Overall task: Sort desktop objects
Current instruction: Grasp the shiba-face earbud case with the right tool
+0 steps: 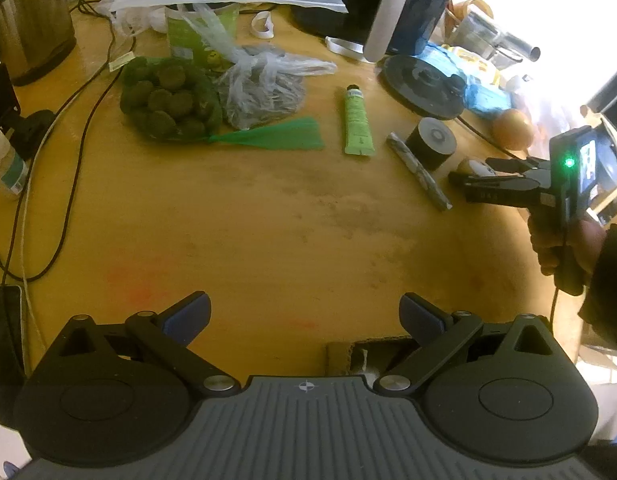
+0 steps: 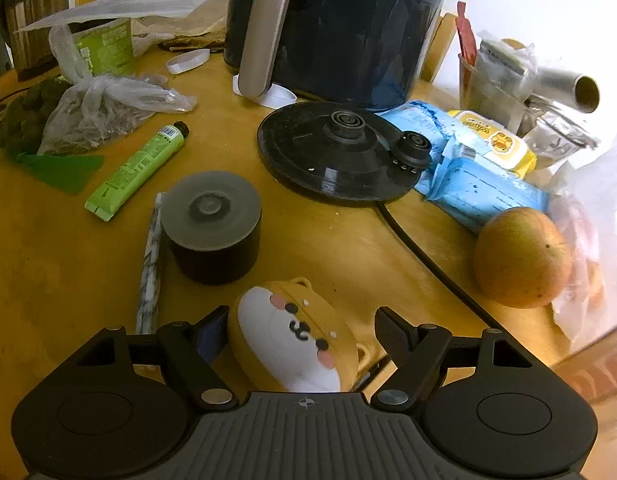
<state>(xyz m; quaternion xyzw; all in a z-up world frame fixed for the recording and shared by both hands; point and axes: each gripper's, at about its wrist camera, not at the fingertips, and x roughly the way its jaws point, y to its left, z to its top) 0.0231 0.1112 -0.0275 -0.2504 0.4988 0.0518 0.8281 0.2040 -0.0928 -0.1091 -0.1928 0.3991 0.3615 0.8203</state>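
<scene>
Clutter everywhere on this wooden table (image 1: pixel 268 220), and the right gripper (image 2: pixel 296 334) sits low over a small yellow-and-white case with a cartoon dog face (image 2: pixel 292 336), which lies on the wood between its two fingers. From the right wrist view the left pad looks right up against the case's edge while the right pad stands a little clear of it, so the jaws are apart around the case, not pressing on it. From the left wrist view that same right gripper (image 1: pixel 474 174) shows side-on at the right edge, a hand (image 1: pixel 560 248) wrapped around its handle and a green light glowing on its body, and only a sliver of the case (image 1: pixel 474 167) peeks out past the fingers. The left gripper (image 1: pixel 304 312) hangs over bare wood with its jaws wide apart and nothing between them. Just beyond the case, the right view gives a black cylinder with a grey top (image 2: pixel 212 224), a marbled stick (image 2: pixel 150 264) lying beside it, and a green tube (image 2: pixel 134 172) further left. Only this view shows the round black kettle base (image 2: pixel 336 152) up close, with blue wipe packs (image 2: pixel 480 184), a yellow pack (image 2: pixel 492 140) and an orange fruit (image 2: pixel 522 258) to its right. Only the left view takes in the green net bag of dark round fruit (image 1: pixel 168 100), the cables (image 1: pixel 80 140) trailing down the left side, and a metal bin (image 1: pixel 32 20) in the far corner. Both views catch the dark appliance with a silver handle (image 2: pixel 340 28) at the back.
</scene>
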